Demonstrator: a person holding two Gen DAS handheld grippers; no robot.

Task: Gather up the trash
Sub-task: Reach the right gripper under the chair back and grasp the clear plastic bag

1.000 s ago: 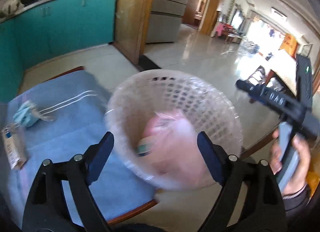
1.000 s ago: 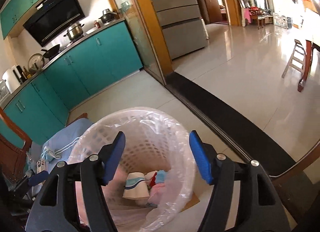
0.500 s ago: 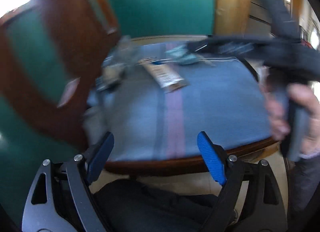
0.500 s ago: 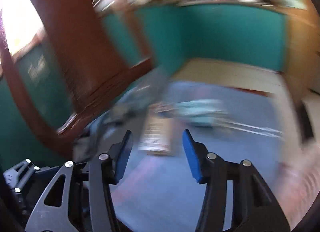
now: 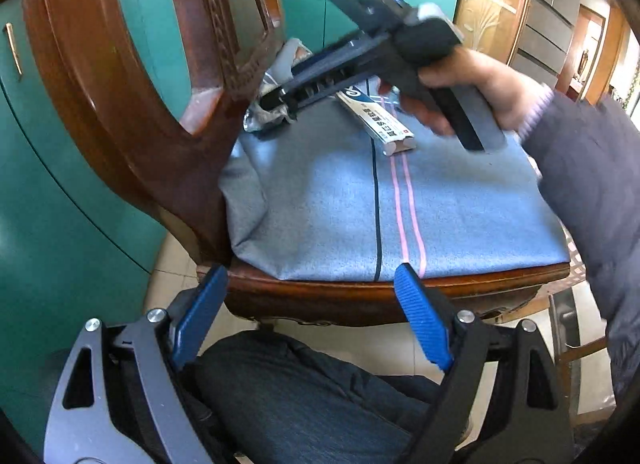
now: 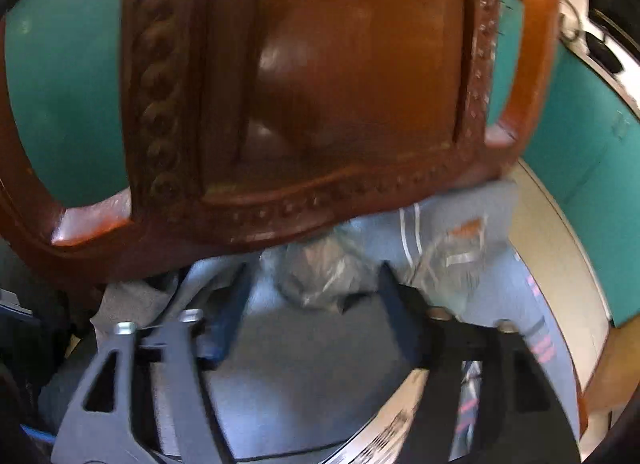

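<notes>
A crumpled clear plastic wrapper (image 6: 320,276) lies on the blue chair cushion (image 5: 340,204) at the foot of the wooden chair back (image 6: 320,84); it also shows in the left wrist view (image 5: 264,118). My right gripper (image 6: 312,284) is open, its jaws standing on either side of the wrapper; from the left wrist view it (image 5: 280,102) reaches in over the cushion. A white toothpaste-style box (image 5: 376,120) lies on the cushion under the right hand. My left gripper (image 5: 310,312) is open and empty, held low in front of the chair seat edge.
The carved wooden chair back (image 5: 132,84) rises at the left, close to the right gripper. Teal cabinets (image 5: 48,224) stand behind. A second clear wrapper (image 6: 456,256) lies right of the first. My leg (image 5: 300,396) is below the seat.
Both grippers have swung away from the lined white basket to the chair. The right gripper has moved in over the cushion to the wrapper at the chair back.
</notes>
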